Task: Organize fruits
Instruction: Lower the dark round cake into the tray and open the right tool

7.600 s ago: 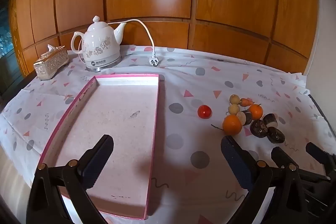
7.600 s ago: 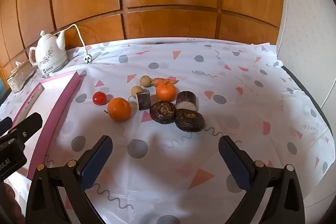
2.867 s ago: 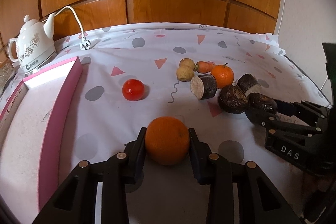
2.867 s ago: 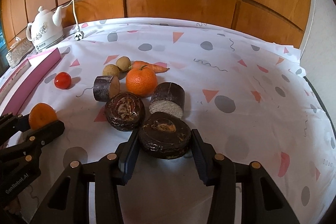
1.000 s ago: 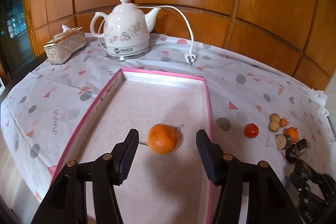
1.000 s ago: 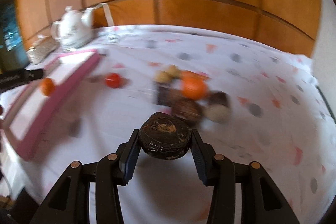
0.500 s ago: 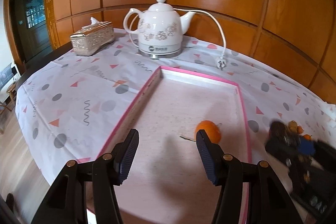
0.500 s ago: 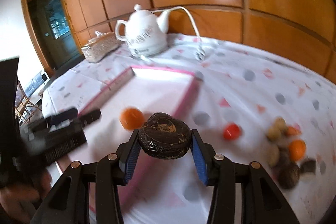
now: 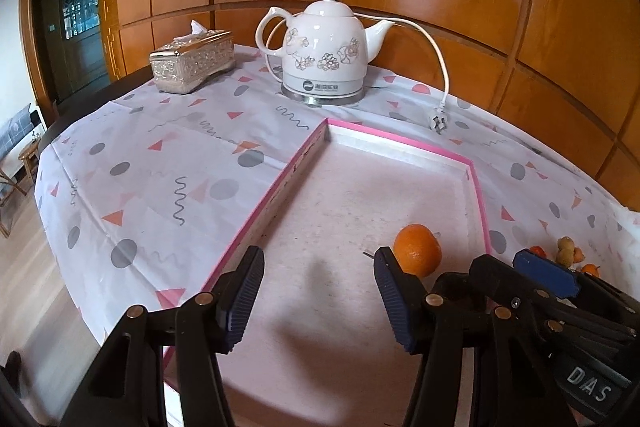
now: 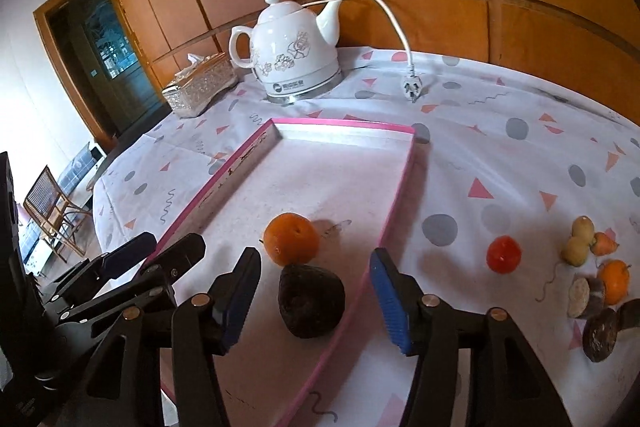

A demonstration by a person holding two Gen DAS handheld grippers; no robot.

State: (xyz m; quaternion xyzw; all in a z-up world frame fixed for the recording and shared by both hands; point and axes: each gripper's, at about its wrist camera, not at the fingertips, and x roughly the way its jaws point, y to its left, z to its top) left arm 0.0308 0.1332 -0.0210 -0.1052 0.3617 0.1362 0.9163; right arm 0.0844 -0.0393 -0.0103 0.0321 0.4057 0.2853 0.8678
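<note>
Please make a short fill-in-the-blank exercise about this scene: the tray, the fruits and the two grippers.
1. Inside the pink tray lie an orange and a dark ____ fruit.
2. The right gripper is ____, and its jaws have just been opening, the dark fruit loose between them.
3. The red fruit lies ____ the tray.
4. The kettle's plug lies ____ on the cloth.

Missing words: brown; open; outside; unplugged

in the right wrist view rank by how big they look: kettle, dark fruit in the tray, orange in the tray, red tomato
1. kettle
2. dark fruit, though it lies nearest the camera
3. orange
4. red tomato
</note>
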